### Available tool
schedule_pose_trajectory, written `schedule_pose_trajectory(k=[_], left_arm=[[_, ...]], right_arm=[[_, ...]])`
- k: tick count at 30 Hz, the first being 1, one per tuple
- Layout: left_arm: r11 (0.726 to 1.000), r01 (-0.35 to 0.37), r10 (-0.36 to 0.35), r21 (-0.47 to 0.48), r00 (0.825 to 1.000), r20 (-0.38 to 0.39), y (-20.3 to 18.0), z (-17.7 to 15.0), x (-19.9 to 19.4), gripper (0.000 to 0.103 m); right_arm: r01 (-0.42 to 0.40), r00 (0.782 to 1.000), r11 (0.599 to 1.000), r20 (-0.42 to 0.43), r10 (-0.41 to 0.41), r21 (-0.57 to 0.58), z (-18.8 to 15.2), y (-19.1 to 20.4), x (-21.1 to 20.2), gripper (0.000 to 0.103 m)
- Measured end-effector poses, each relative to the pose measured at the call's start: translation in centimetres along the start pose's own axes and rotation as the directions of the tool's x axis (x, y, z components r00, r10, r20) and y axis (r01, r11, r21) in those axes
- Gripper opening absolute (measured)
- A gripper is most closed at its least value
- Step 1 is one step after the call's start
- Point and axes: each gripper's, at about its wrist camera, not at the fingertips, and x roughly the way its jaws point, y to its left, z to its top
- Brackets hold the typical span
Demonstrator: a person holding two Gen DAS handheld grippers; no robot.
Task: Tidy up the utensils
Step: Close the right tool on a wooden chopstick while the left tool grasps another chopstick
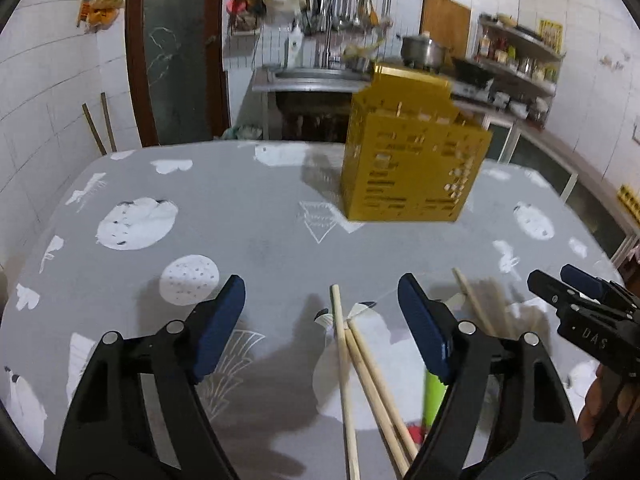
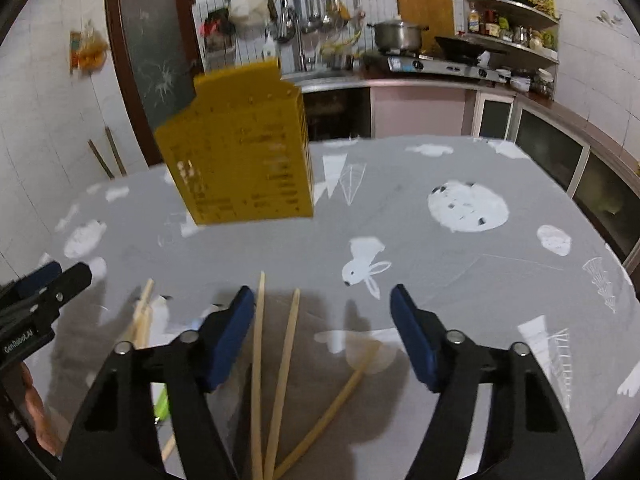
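A perforated yellow utensil holder (image 1: pixel 408 160) (image 2: pixel 244 148) stands upright on the grey patterned tablecloth (image 1: pixel 248 208) (image 2: pixel 440 264), toward the far side. Several wooden chopsticks (image 1: pixel 348 360) lie loose on the cloth below my left gripper (image 1: pixel 320 312), whose blue pads stand apart and touch none of them. More chopsticks (image 2: pixel 280 360) lie crossed under my right gripper (image 2: pixel 324 320), which is open as well. Each gripper shows at the edge of the other's view: the right gripper (image 1: pixel 549 274) and the left gripper (image 2: pixel 70 270). Both hold nothing.
A green object (image 1: pixel 434 396) and something red lie by the chopsticks, partly hidden behind my left gripper's right finger. Another chopstick (image 1: pixel 474 304) lies between the two grippers. Beyond the table are a sink counter, a stove with a pot (image 2: pixel 398 34) and shelves.
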Motion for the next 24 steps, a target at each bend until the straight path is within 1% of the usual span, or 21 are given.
schedule_pose_trajectory(k=[1, 2, 4, 6, 7, 11, 14, 16, 17, 18, 20, 24], left_arm=[[1.000, -0.018, 0.019, 0.005, 1.000, -0.016, -0.1, -0.1, 0.9, 0.075], [1.000, -0.024, 0.024, 0.006, 0.999, -0.028, -0.1, -0.2, 1.4, 0.073], [1.000, -0.023, 0.023, 0.001, 0.997, -0.071, 0.0, -0.5, 2.7, 0.065], [1.000, -0.019, 0.018, -0.009, 0.995, -0.102, 0.3, -0.6, 3.6, 0.062], [1.000, -0.020, 0.018, -0.017, 0.993, -0.115, 0.4, -0.7, 4.1, 0.062], [1.000, -0.015, 0.011, -0.026, 0.990, -0.142, 0.7, -0.8, 5.1, 0.060], [0.999, -0.025, 0.020, -0.027, 0.987, -0.160, 0.7, -0.8, 5.8, 0.060], [0.999, -0.009, -0.001, -0.052, 0.983, -0.182, 1.0, -0.7, 6.3, 0.060], [0.998, -0.008, -0.003, -0.056, 0.982, -0.190, 1.1, -0.7, 6.6, 0.059], [0.998, -0.005, -0.007, -0.056, 0.979, -0.205, 1.2, -0.8, 6.8, 0.055], [0.999, -0.002, -0.008, -0.046, 0.975, -0.222, 1.2, -1.1, 7.2, 0.053], [1.000, -0.028, 0.026, -0.006, 0.976, -0.218, 0.7, -1.3, 7.3, 0.051]], right_arm=[[-0.004, 1.000, 1.000, -0.022, 0.004, 0.006, -0.2, 0.1, 0.8, 0.059], [-0.004, 0.999, 1.000, -0.035, 0.005, 0.010, -0.2, 0.1, 1.4, 0.057], [0.009, 0.999, 1.000, -0.052, -0.008, 0.009, -0.5, 0.2, 2.5, 0.054], [0.015, 0.998, 1.000, -0.068, -0.015, 0.006, -0.6, 0.2, 3.3, 0.050], [0.013, 0.997, 1.000, -0.080, -0.012, 0.010, -0.7, 0.1, 3.7, 0.049], [0.009, 0.995, 1.000, -0.100, -0.007, 0.020, -0.8, -0.1, 4.2, 0.048], [0.011, 0.993, 1.000, -0.115, -0.010, 0.010, -0.8, 0.1, 4.5, 0.048], [0.014, 0.992, 1.000, -0.129, -0.014, -0.001, -0.9, 0.1, 5.0, 0.046], [0.016, 0.991, 1.000, -0.136, -0.016, -0.003, -1.0, 0.2, 5.2, 0.045], [0.019, 0.990, 1.000, -0.139, -0.019, -0.005, -1.1, 0.2, 5.3, 0.044], [0.020, 0.990, 1.000, -0.136, -0.021, -0.010, -1.2, 0.1, 5.3, 0.044], [0.014, 0.991, 1.000, -0.133, -0.014, 0.002, -1.3, -0.1, 5.2, 0.044]])
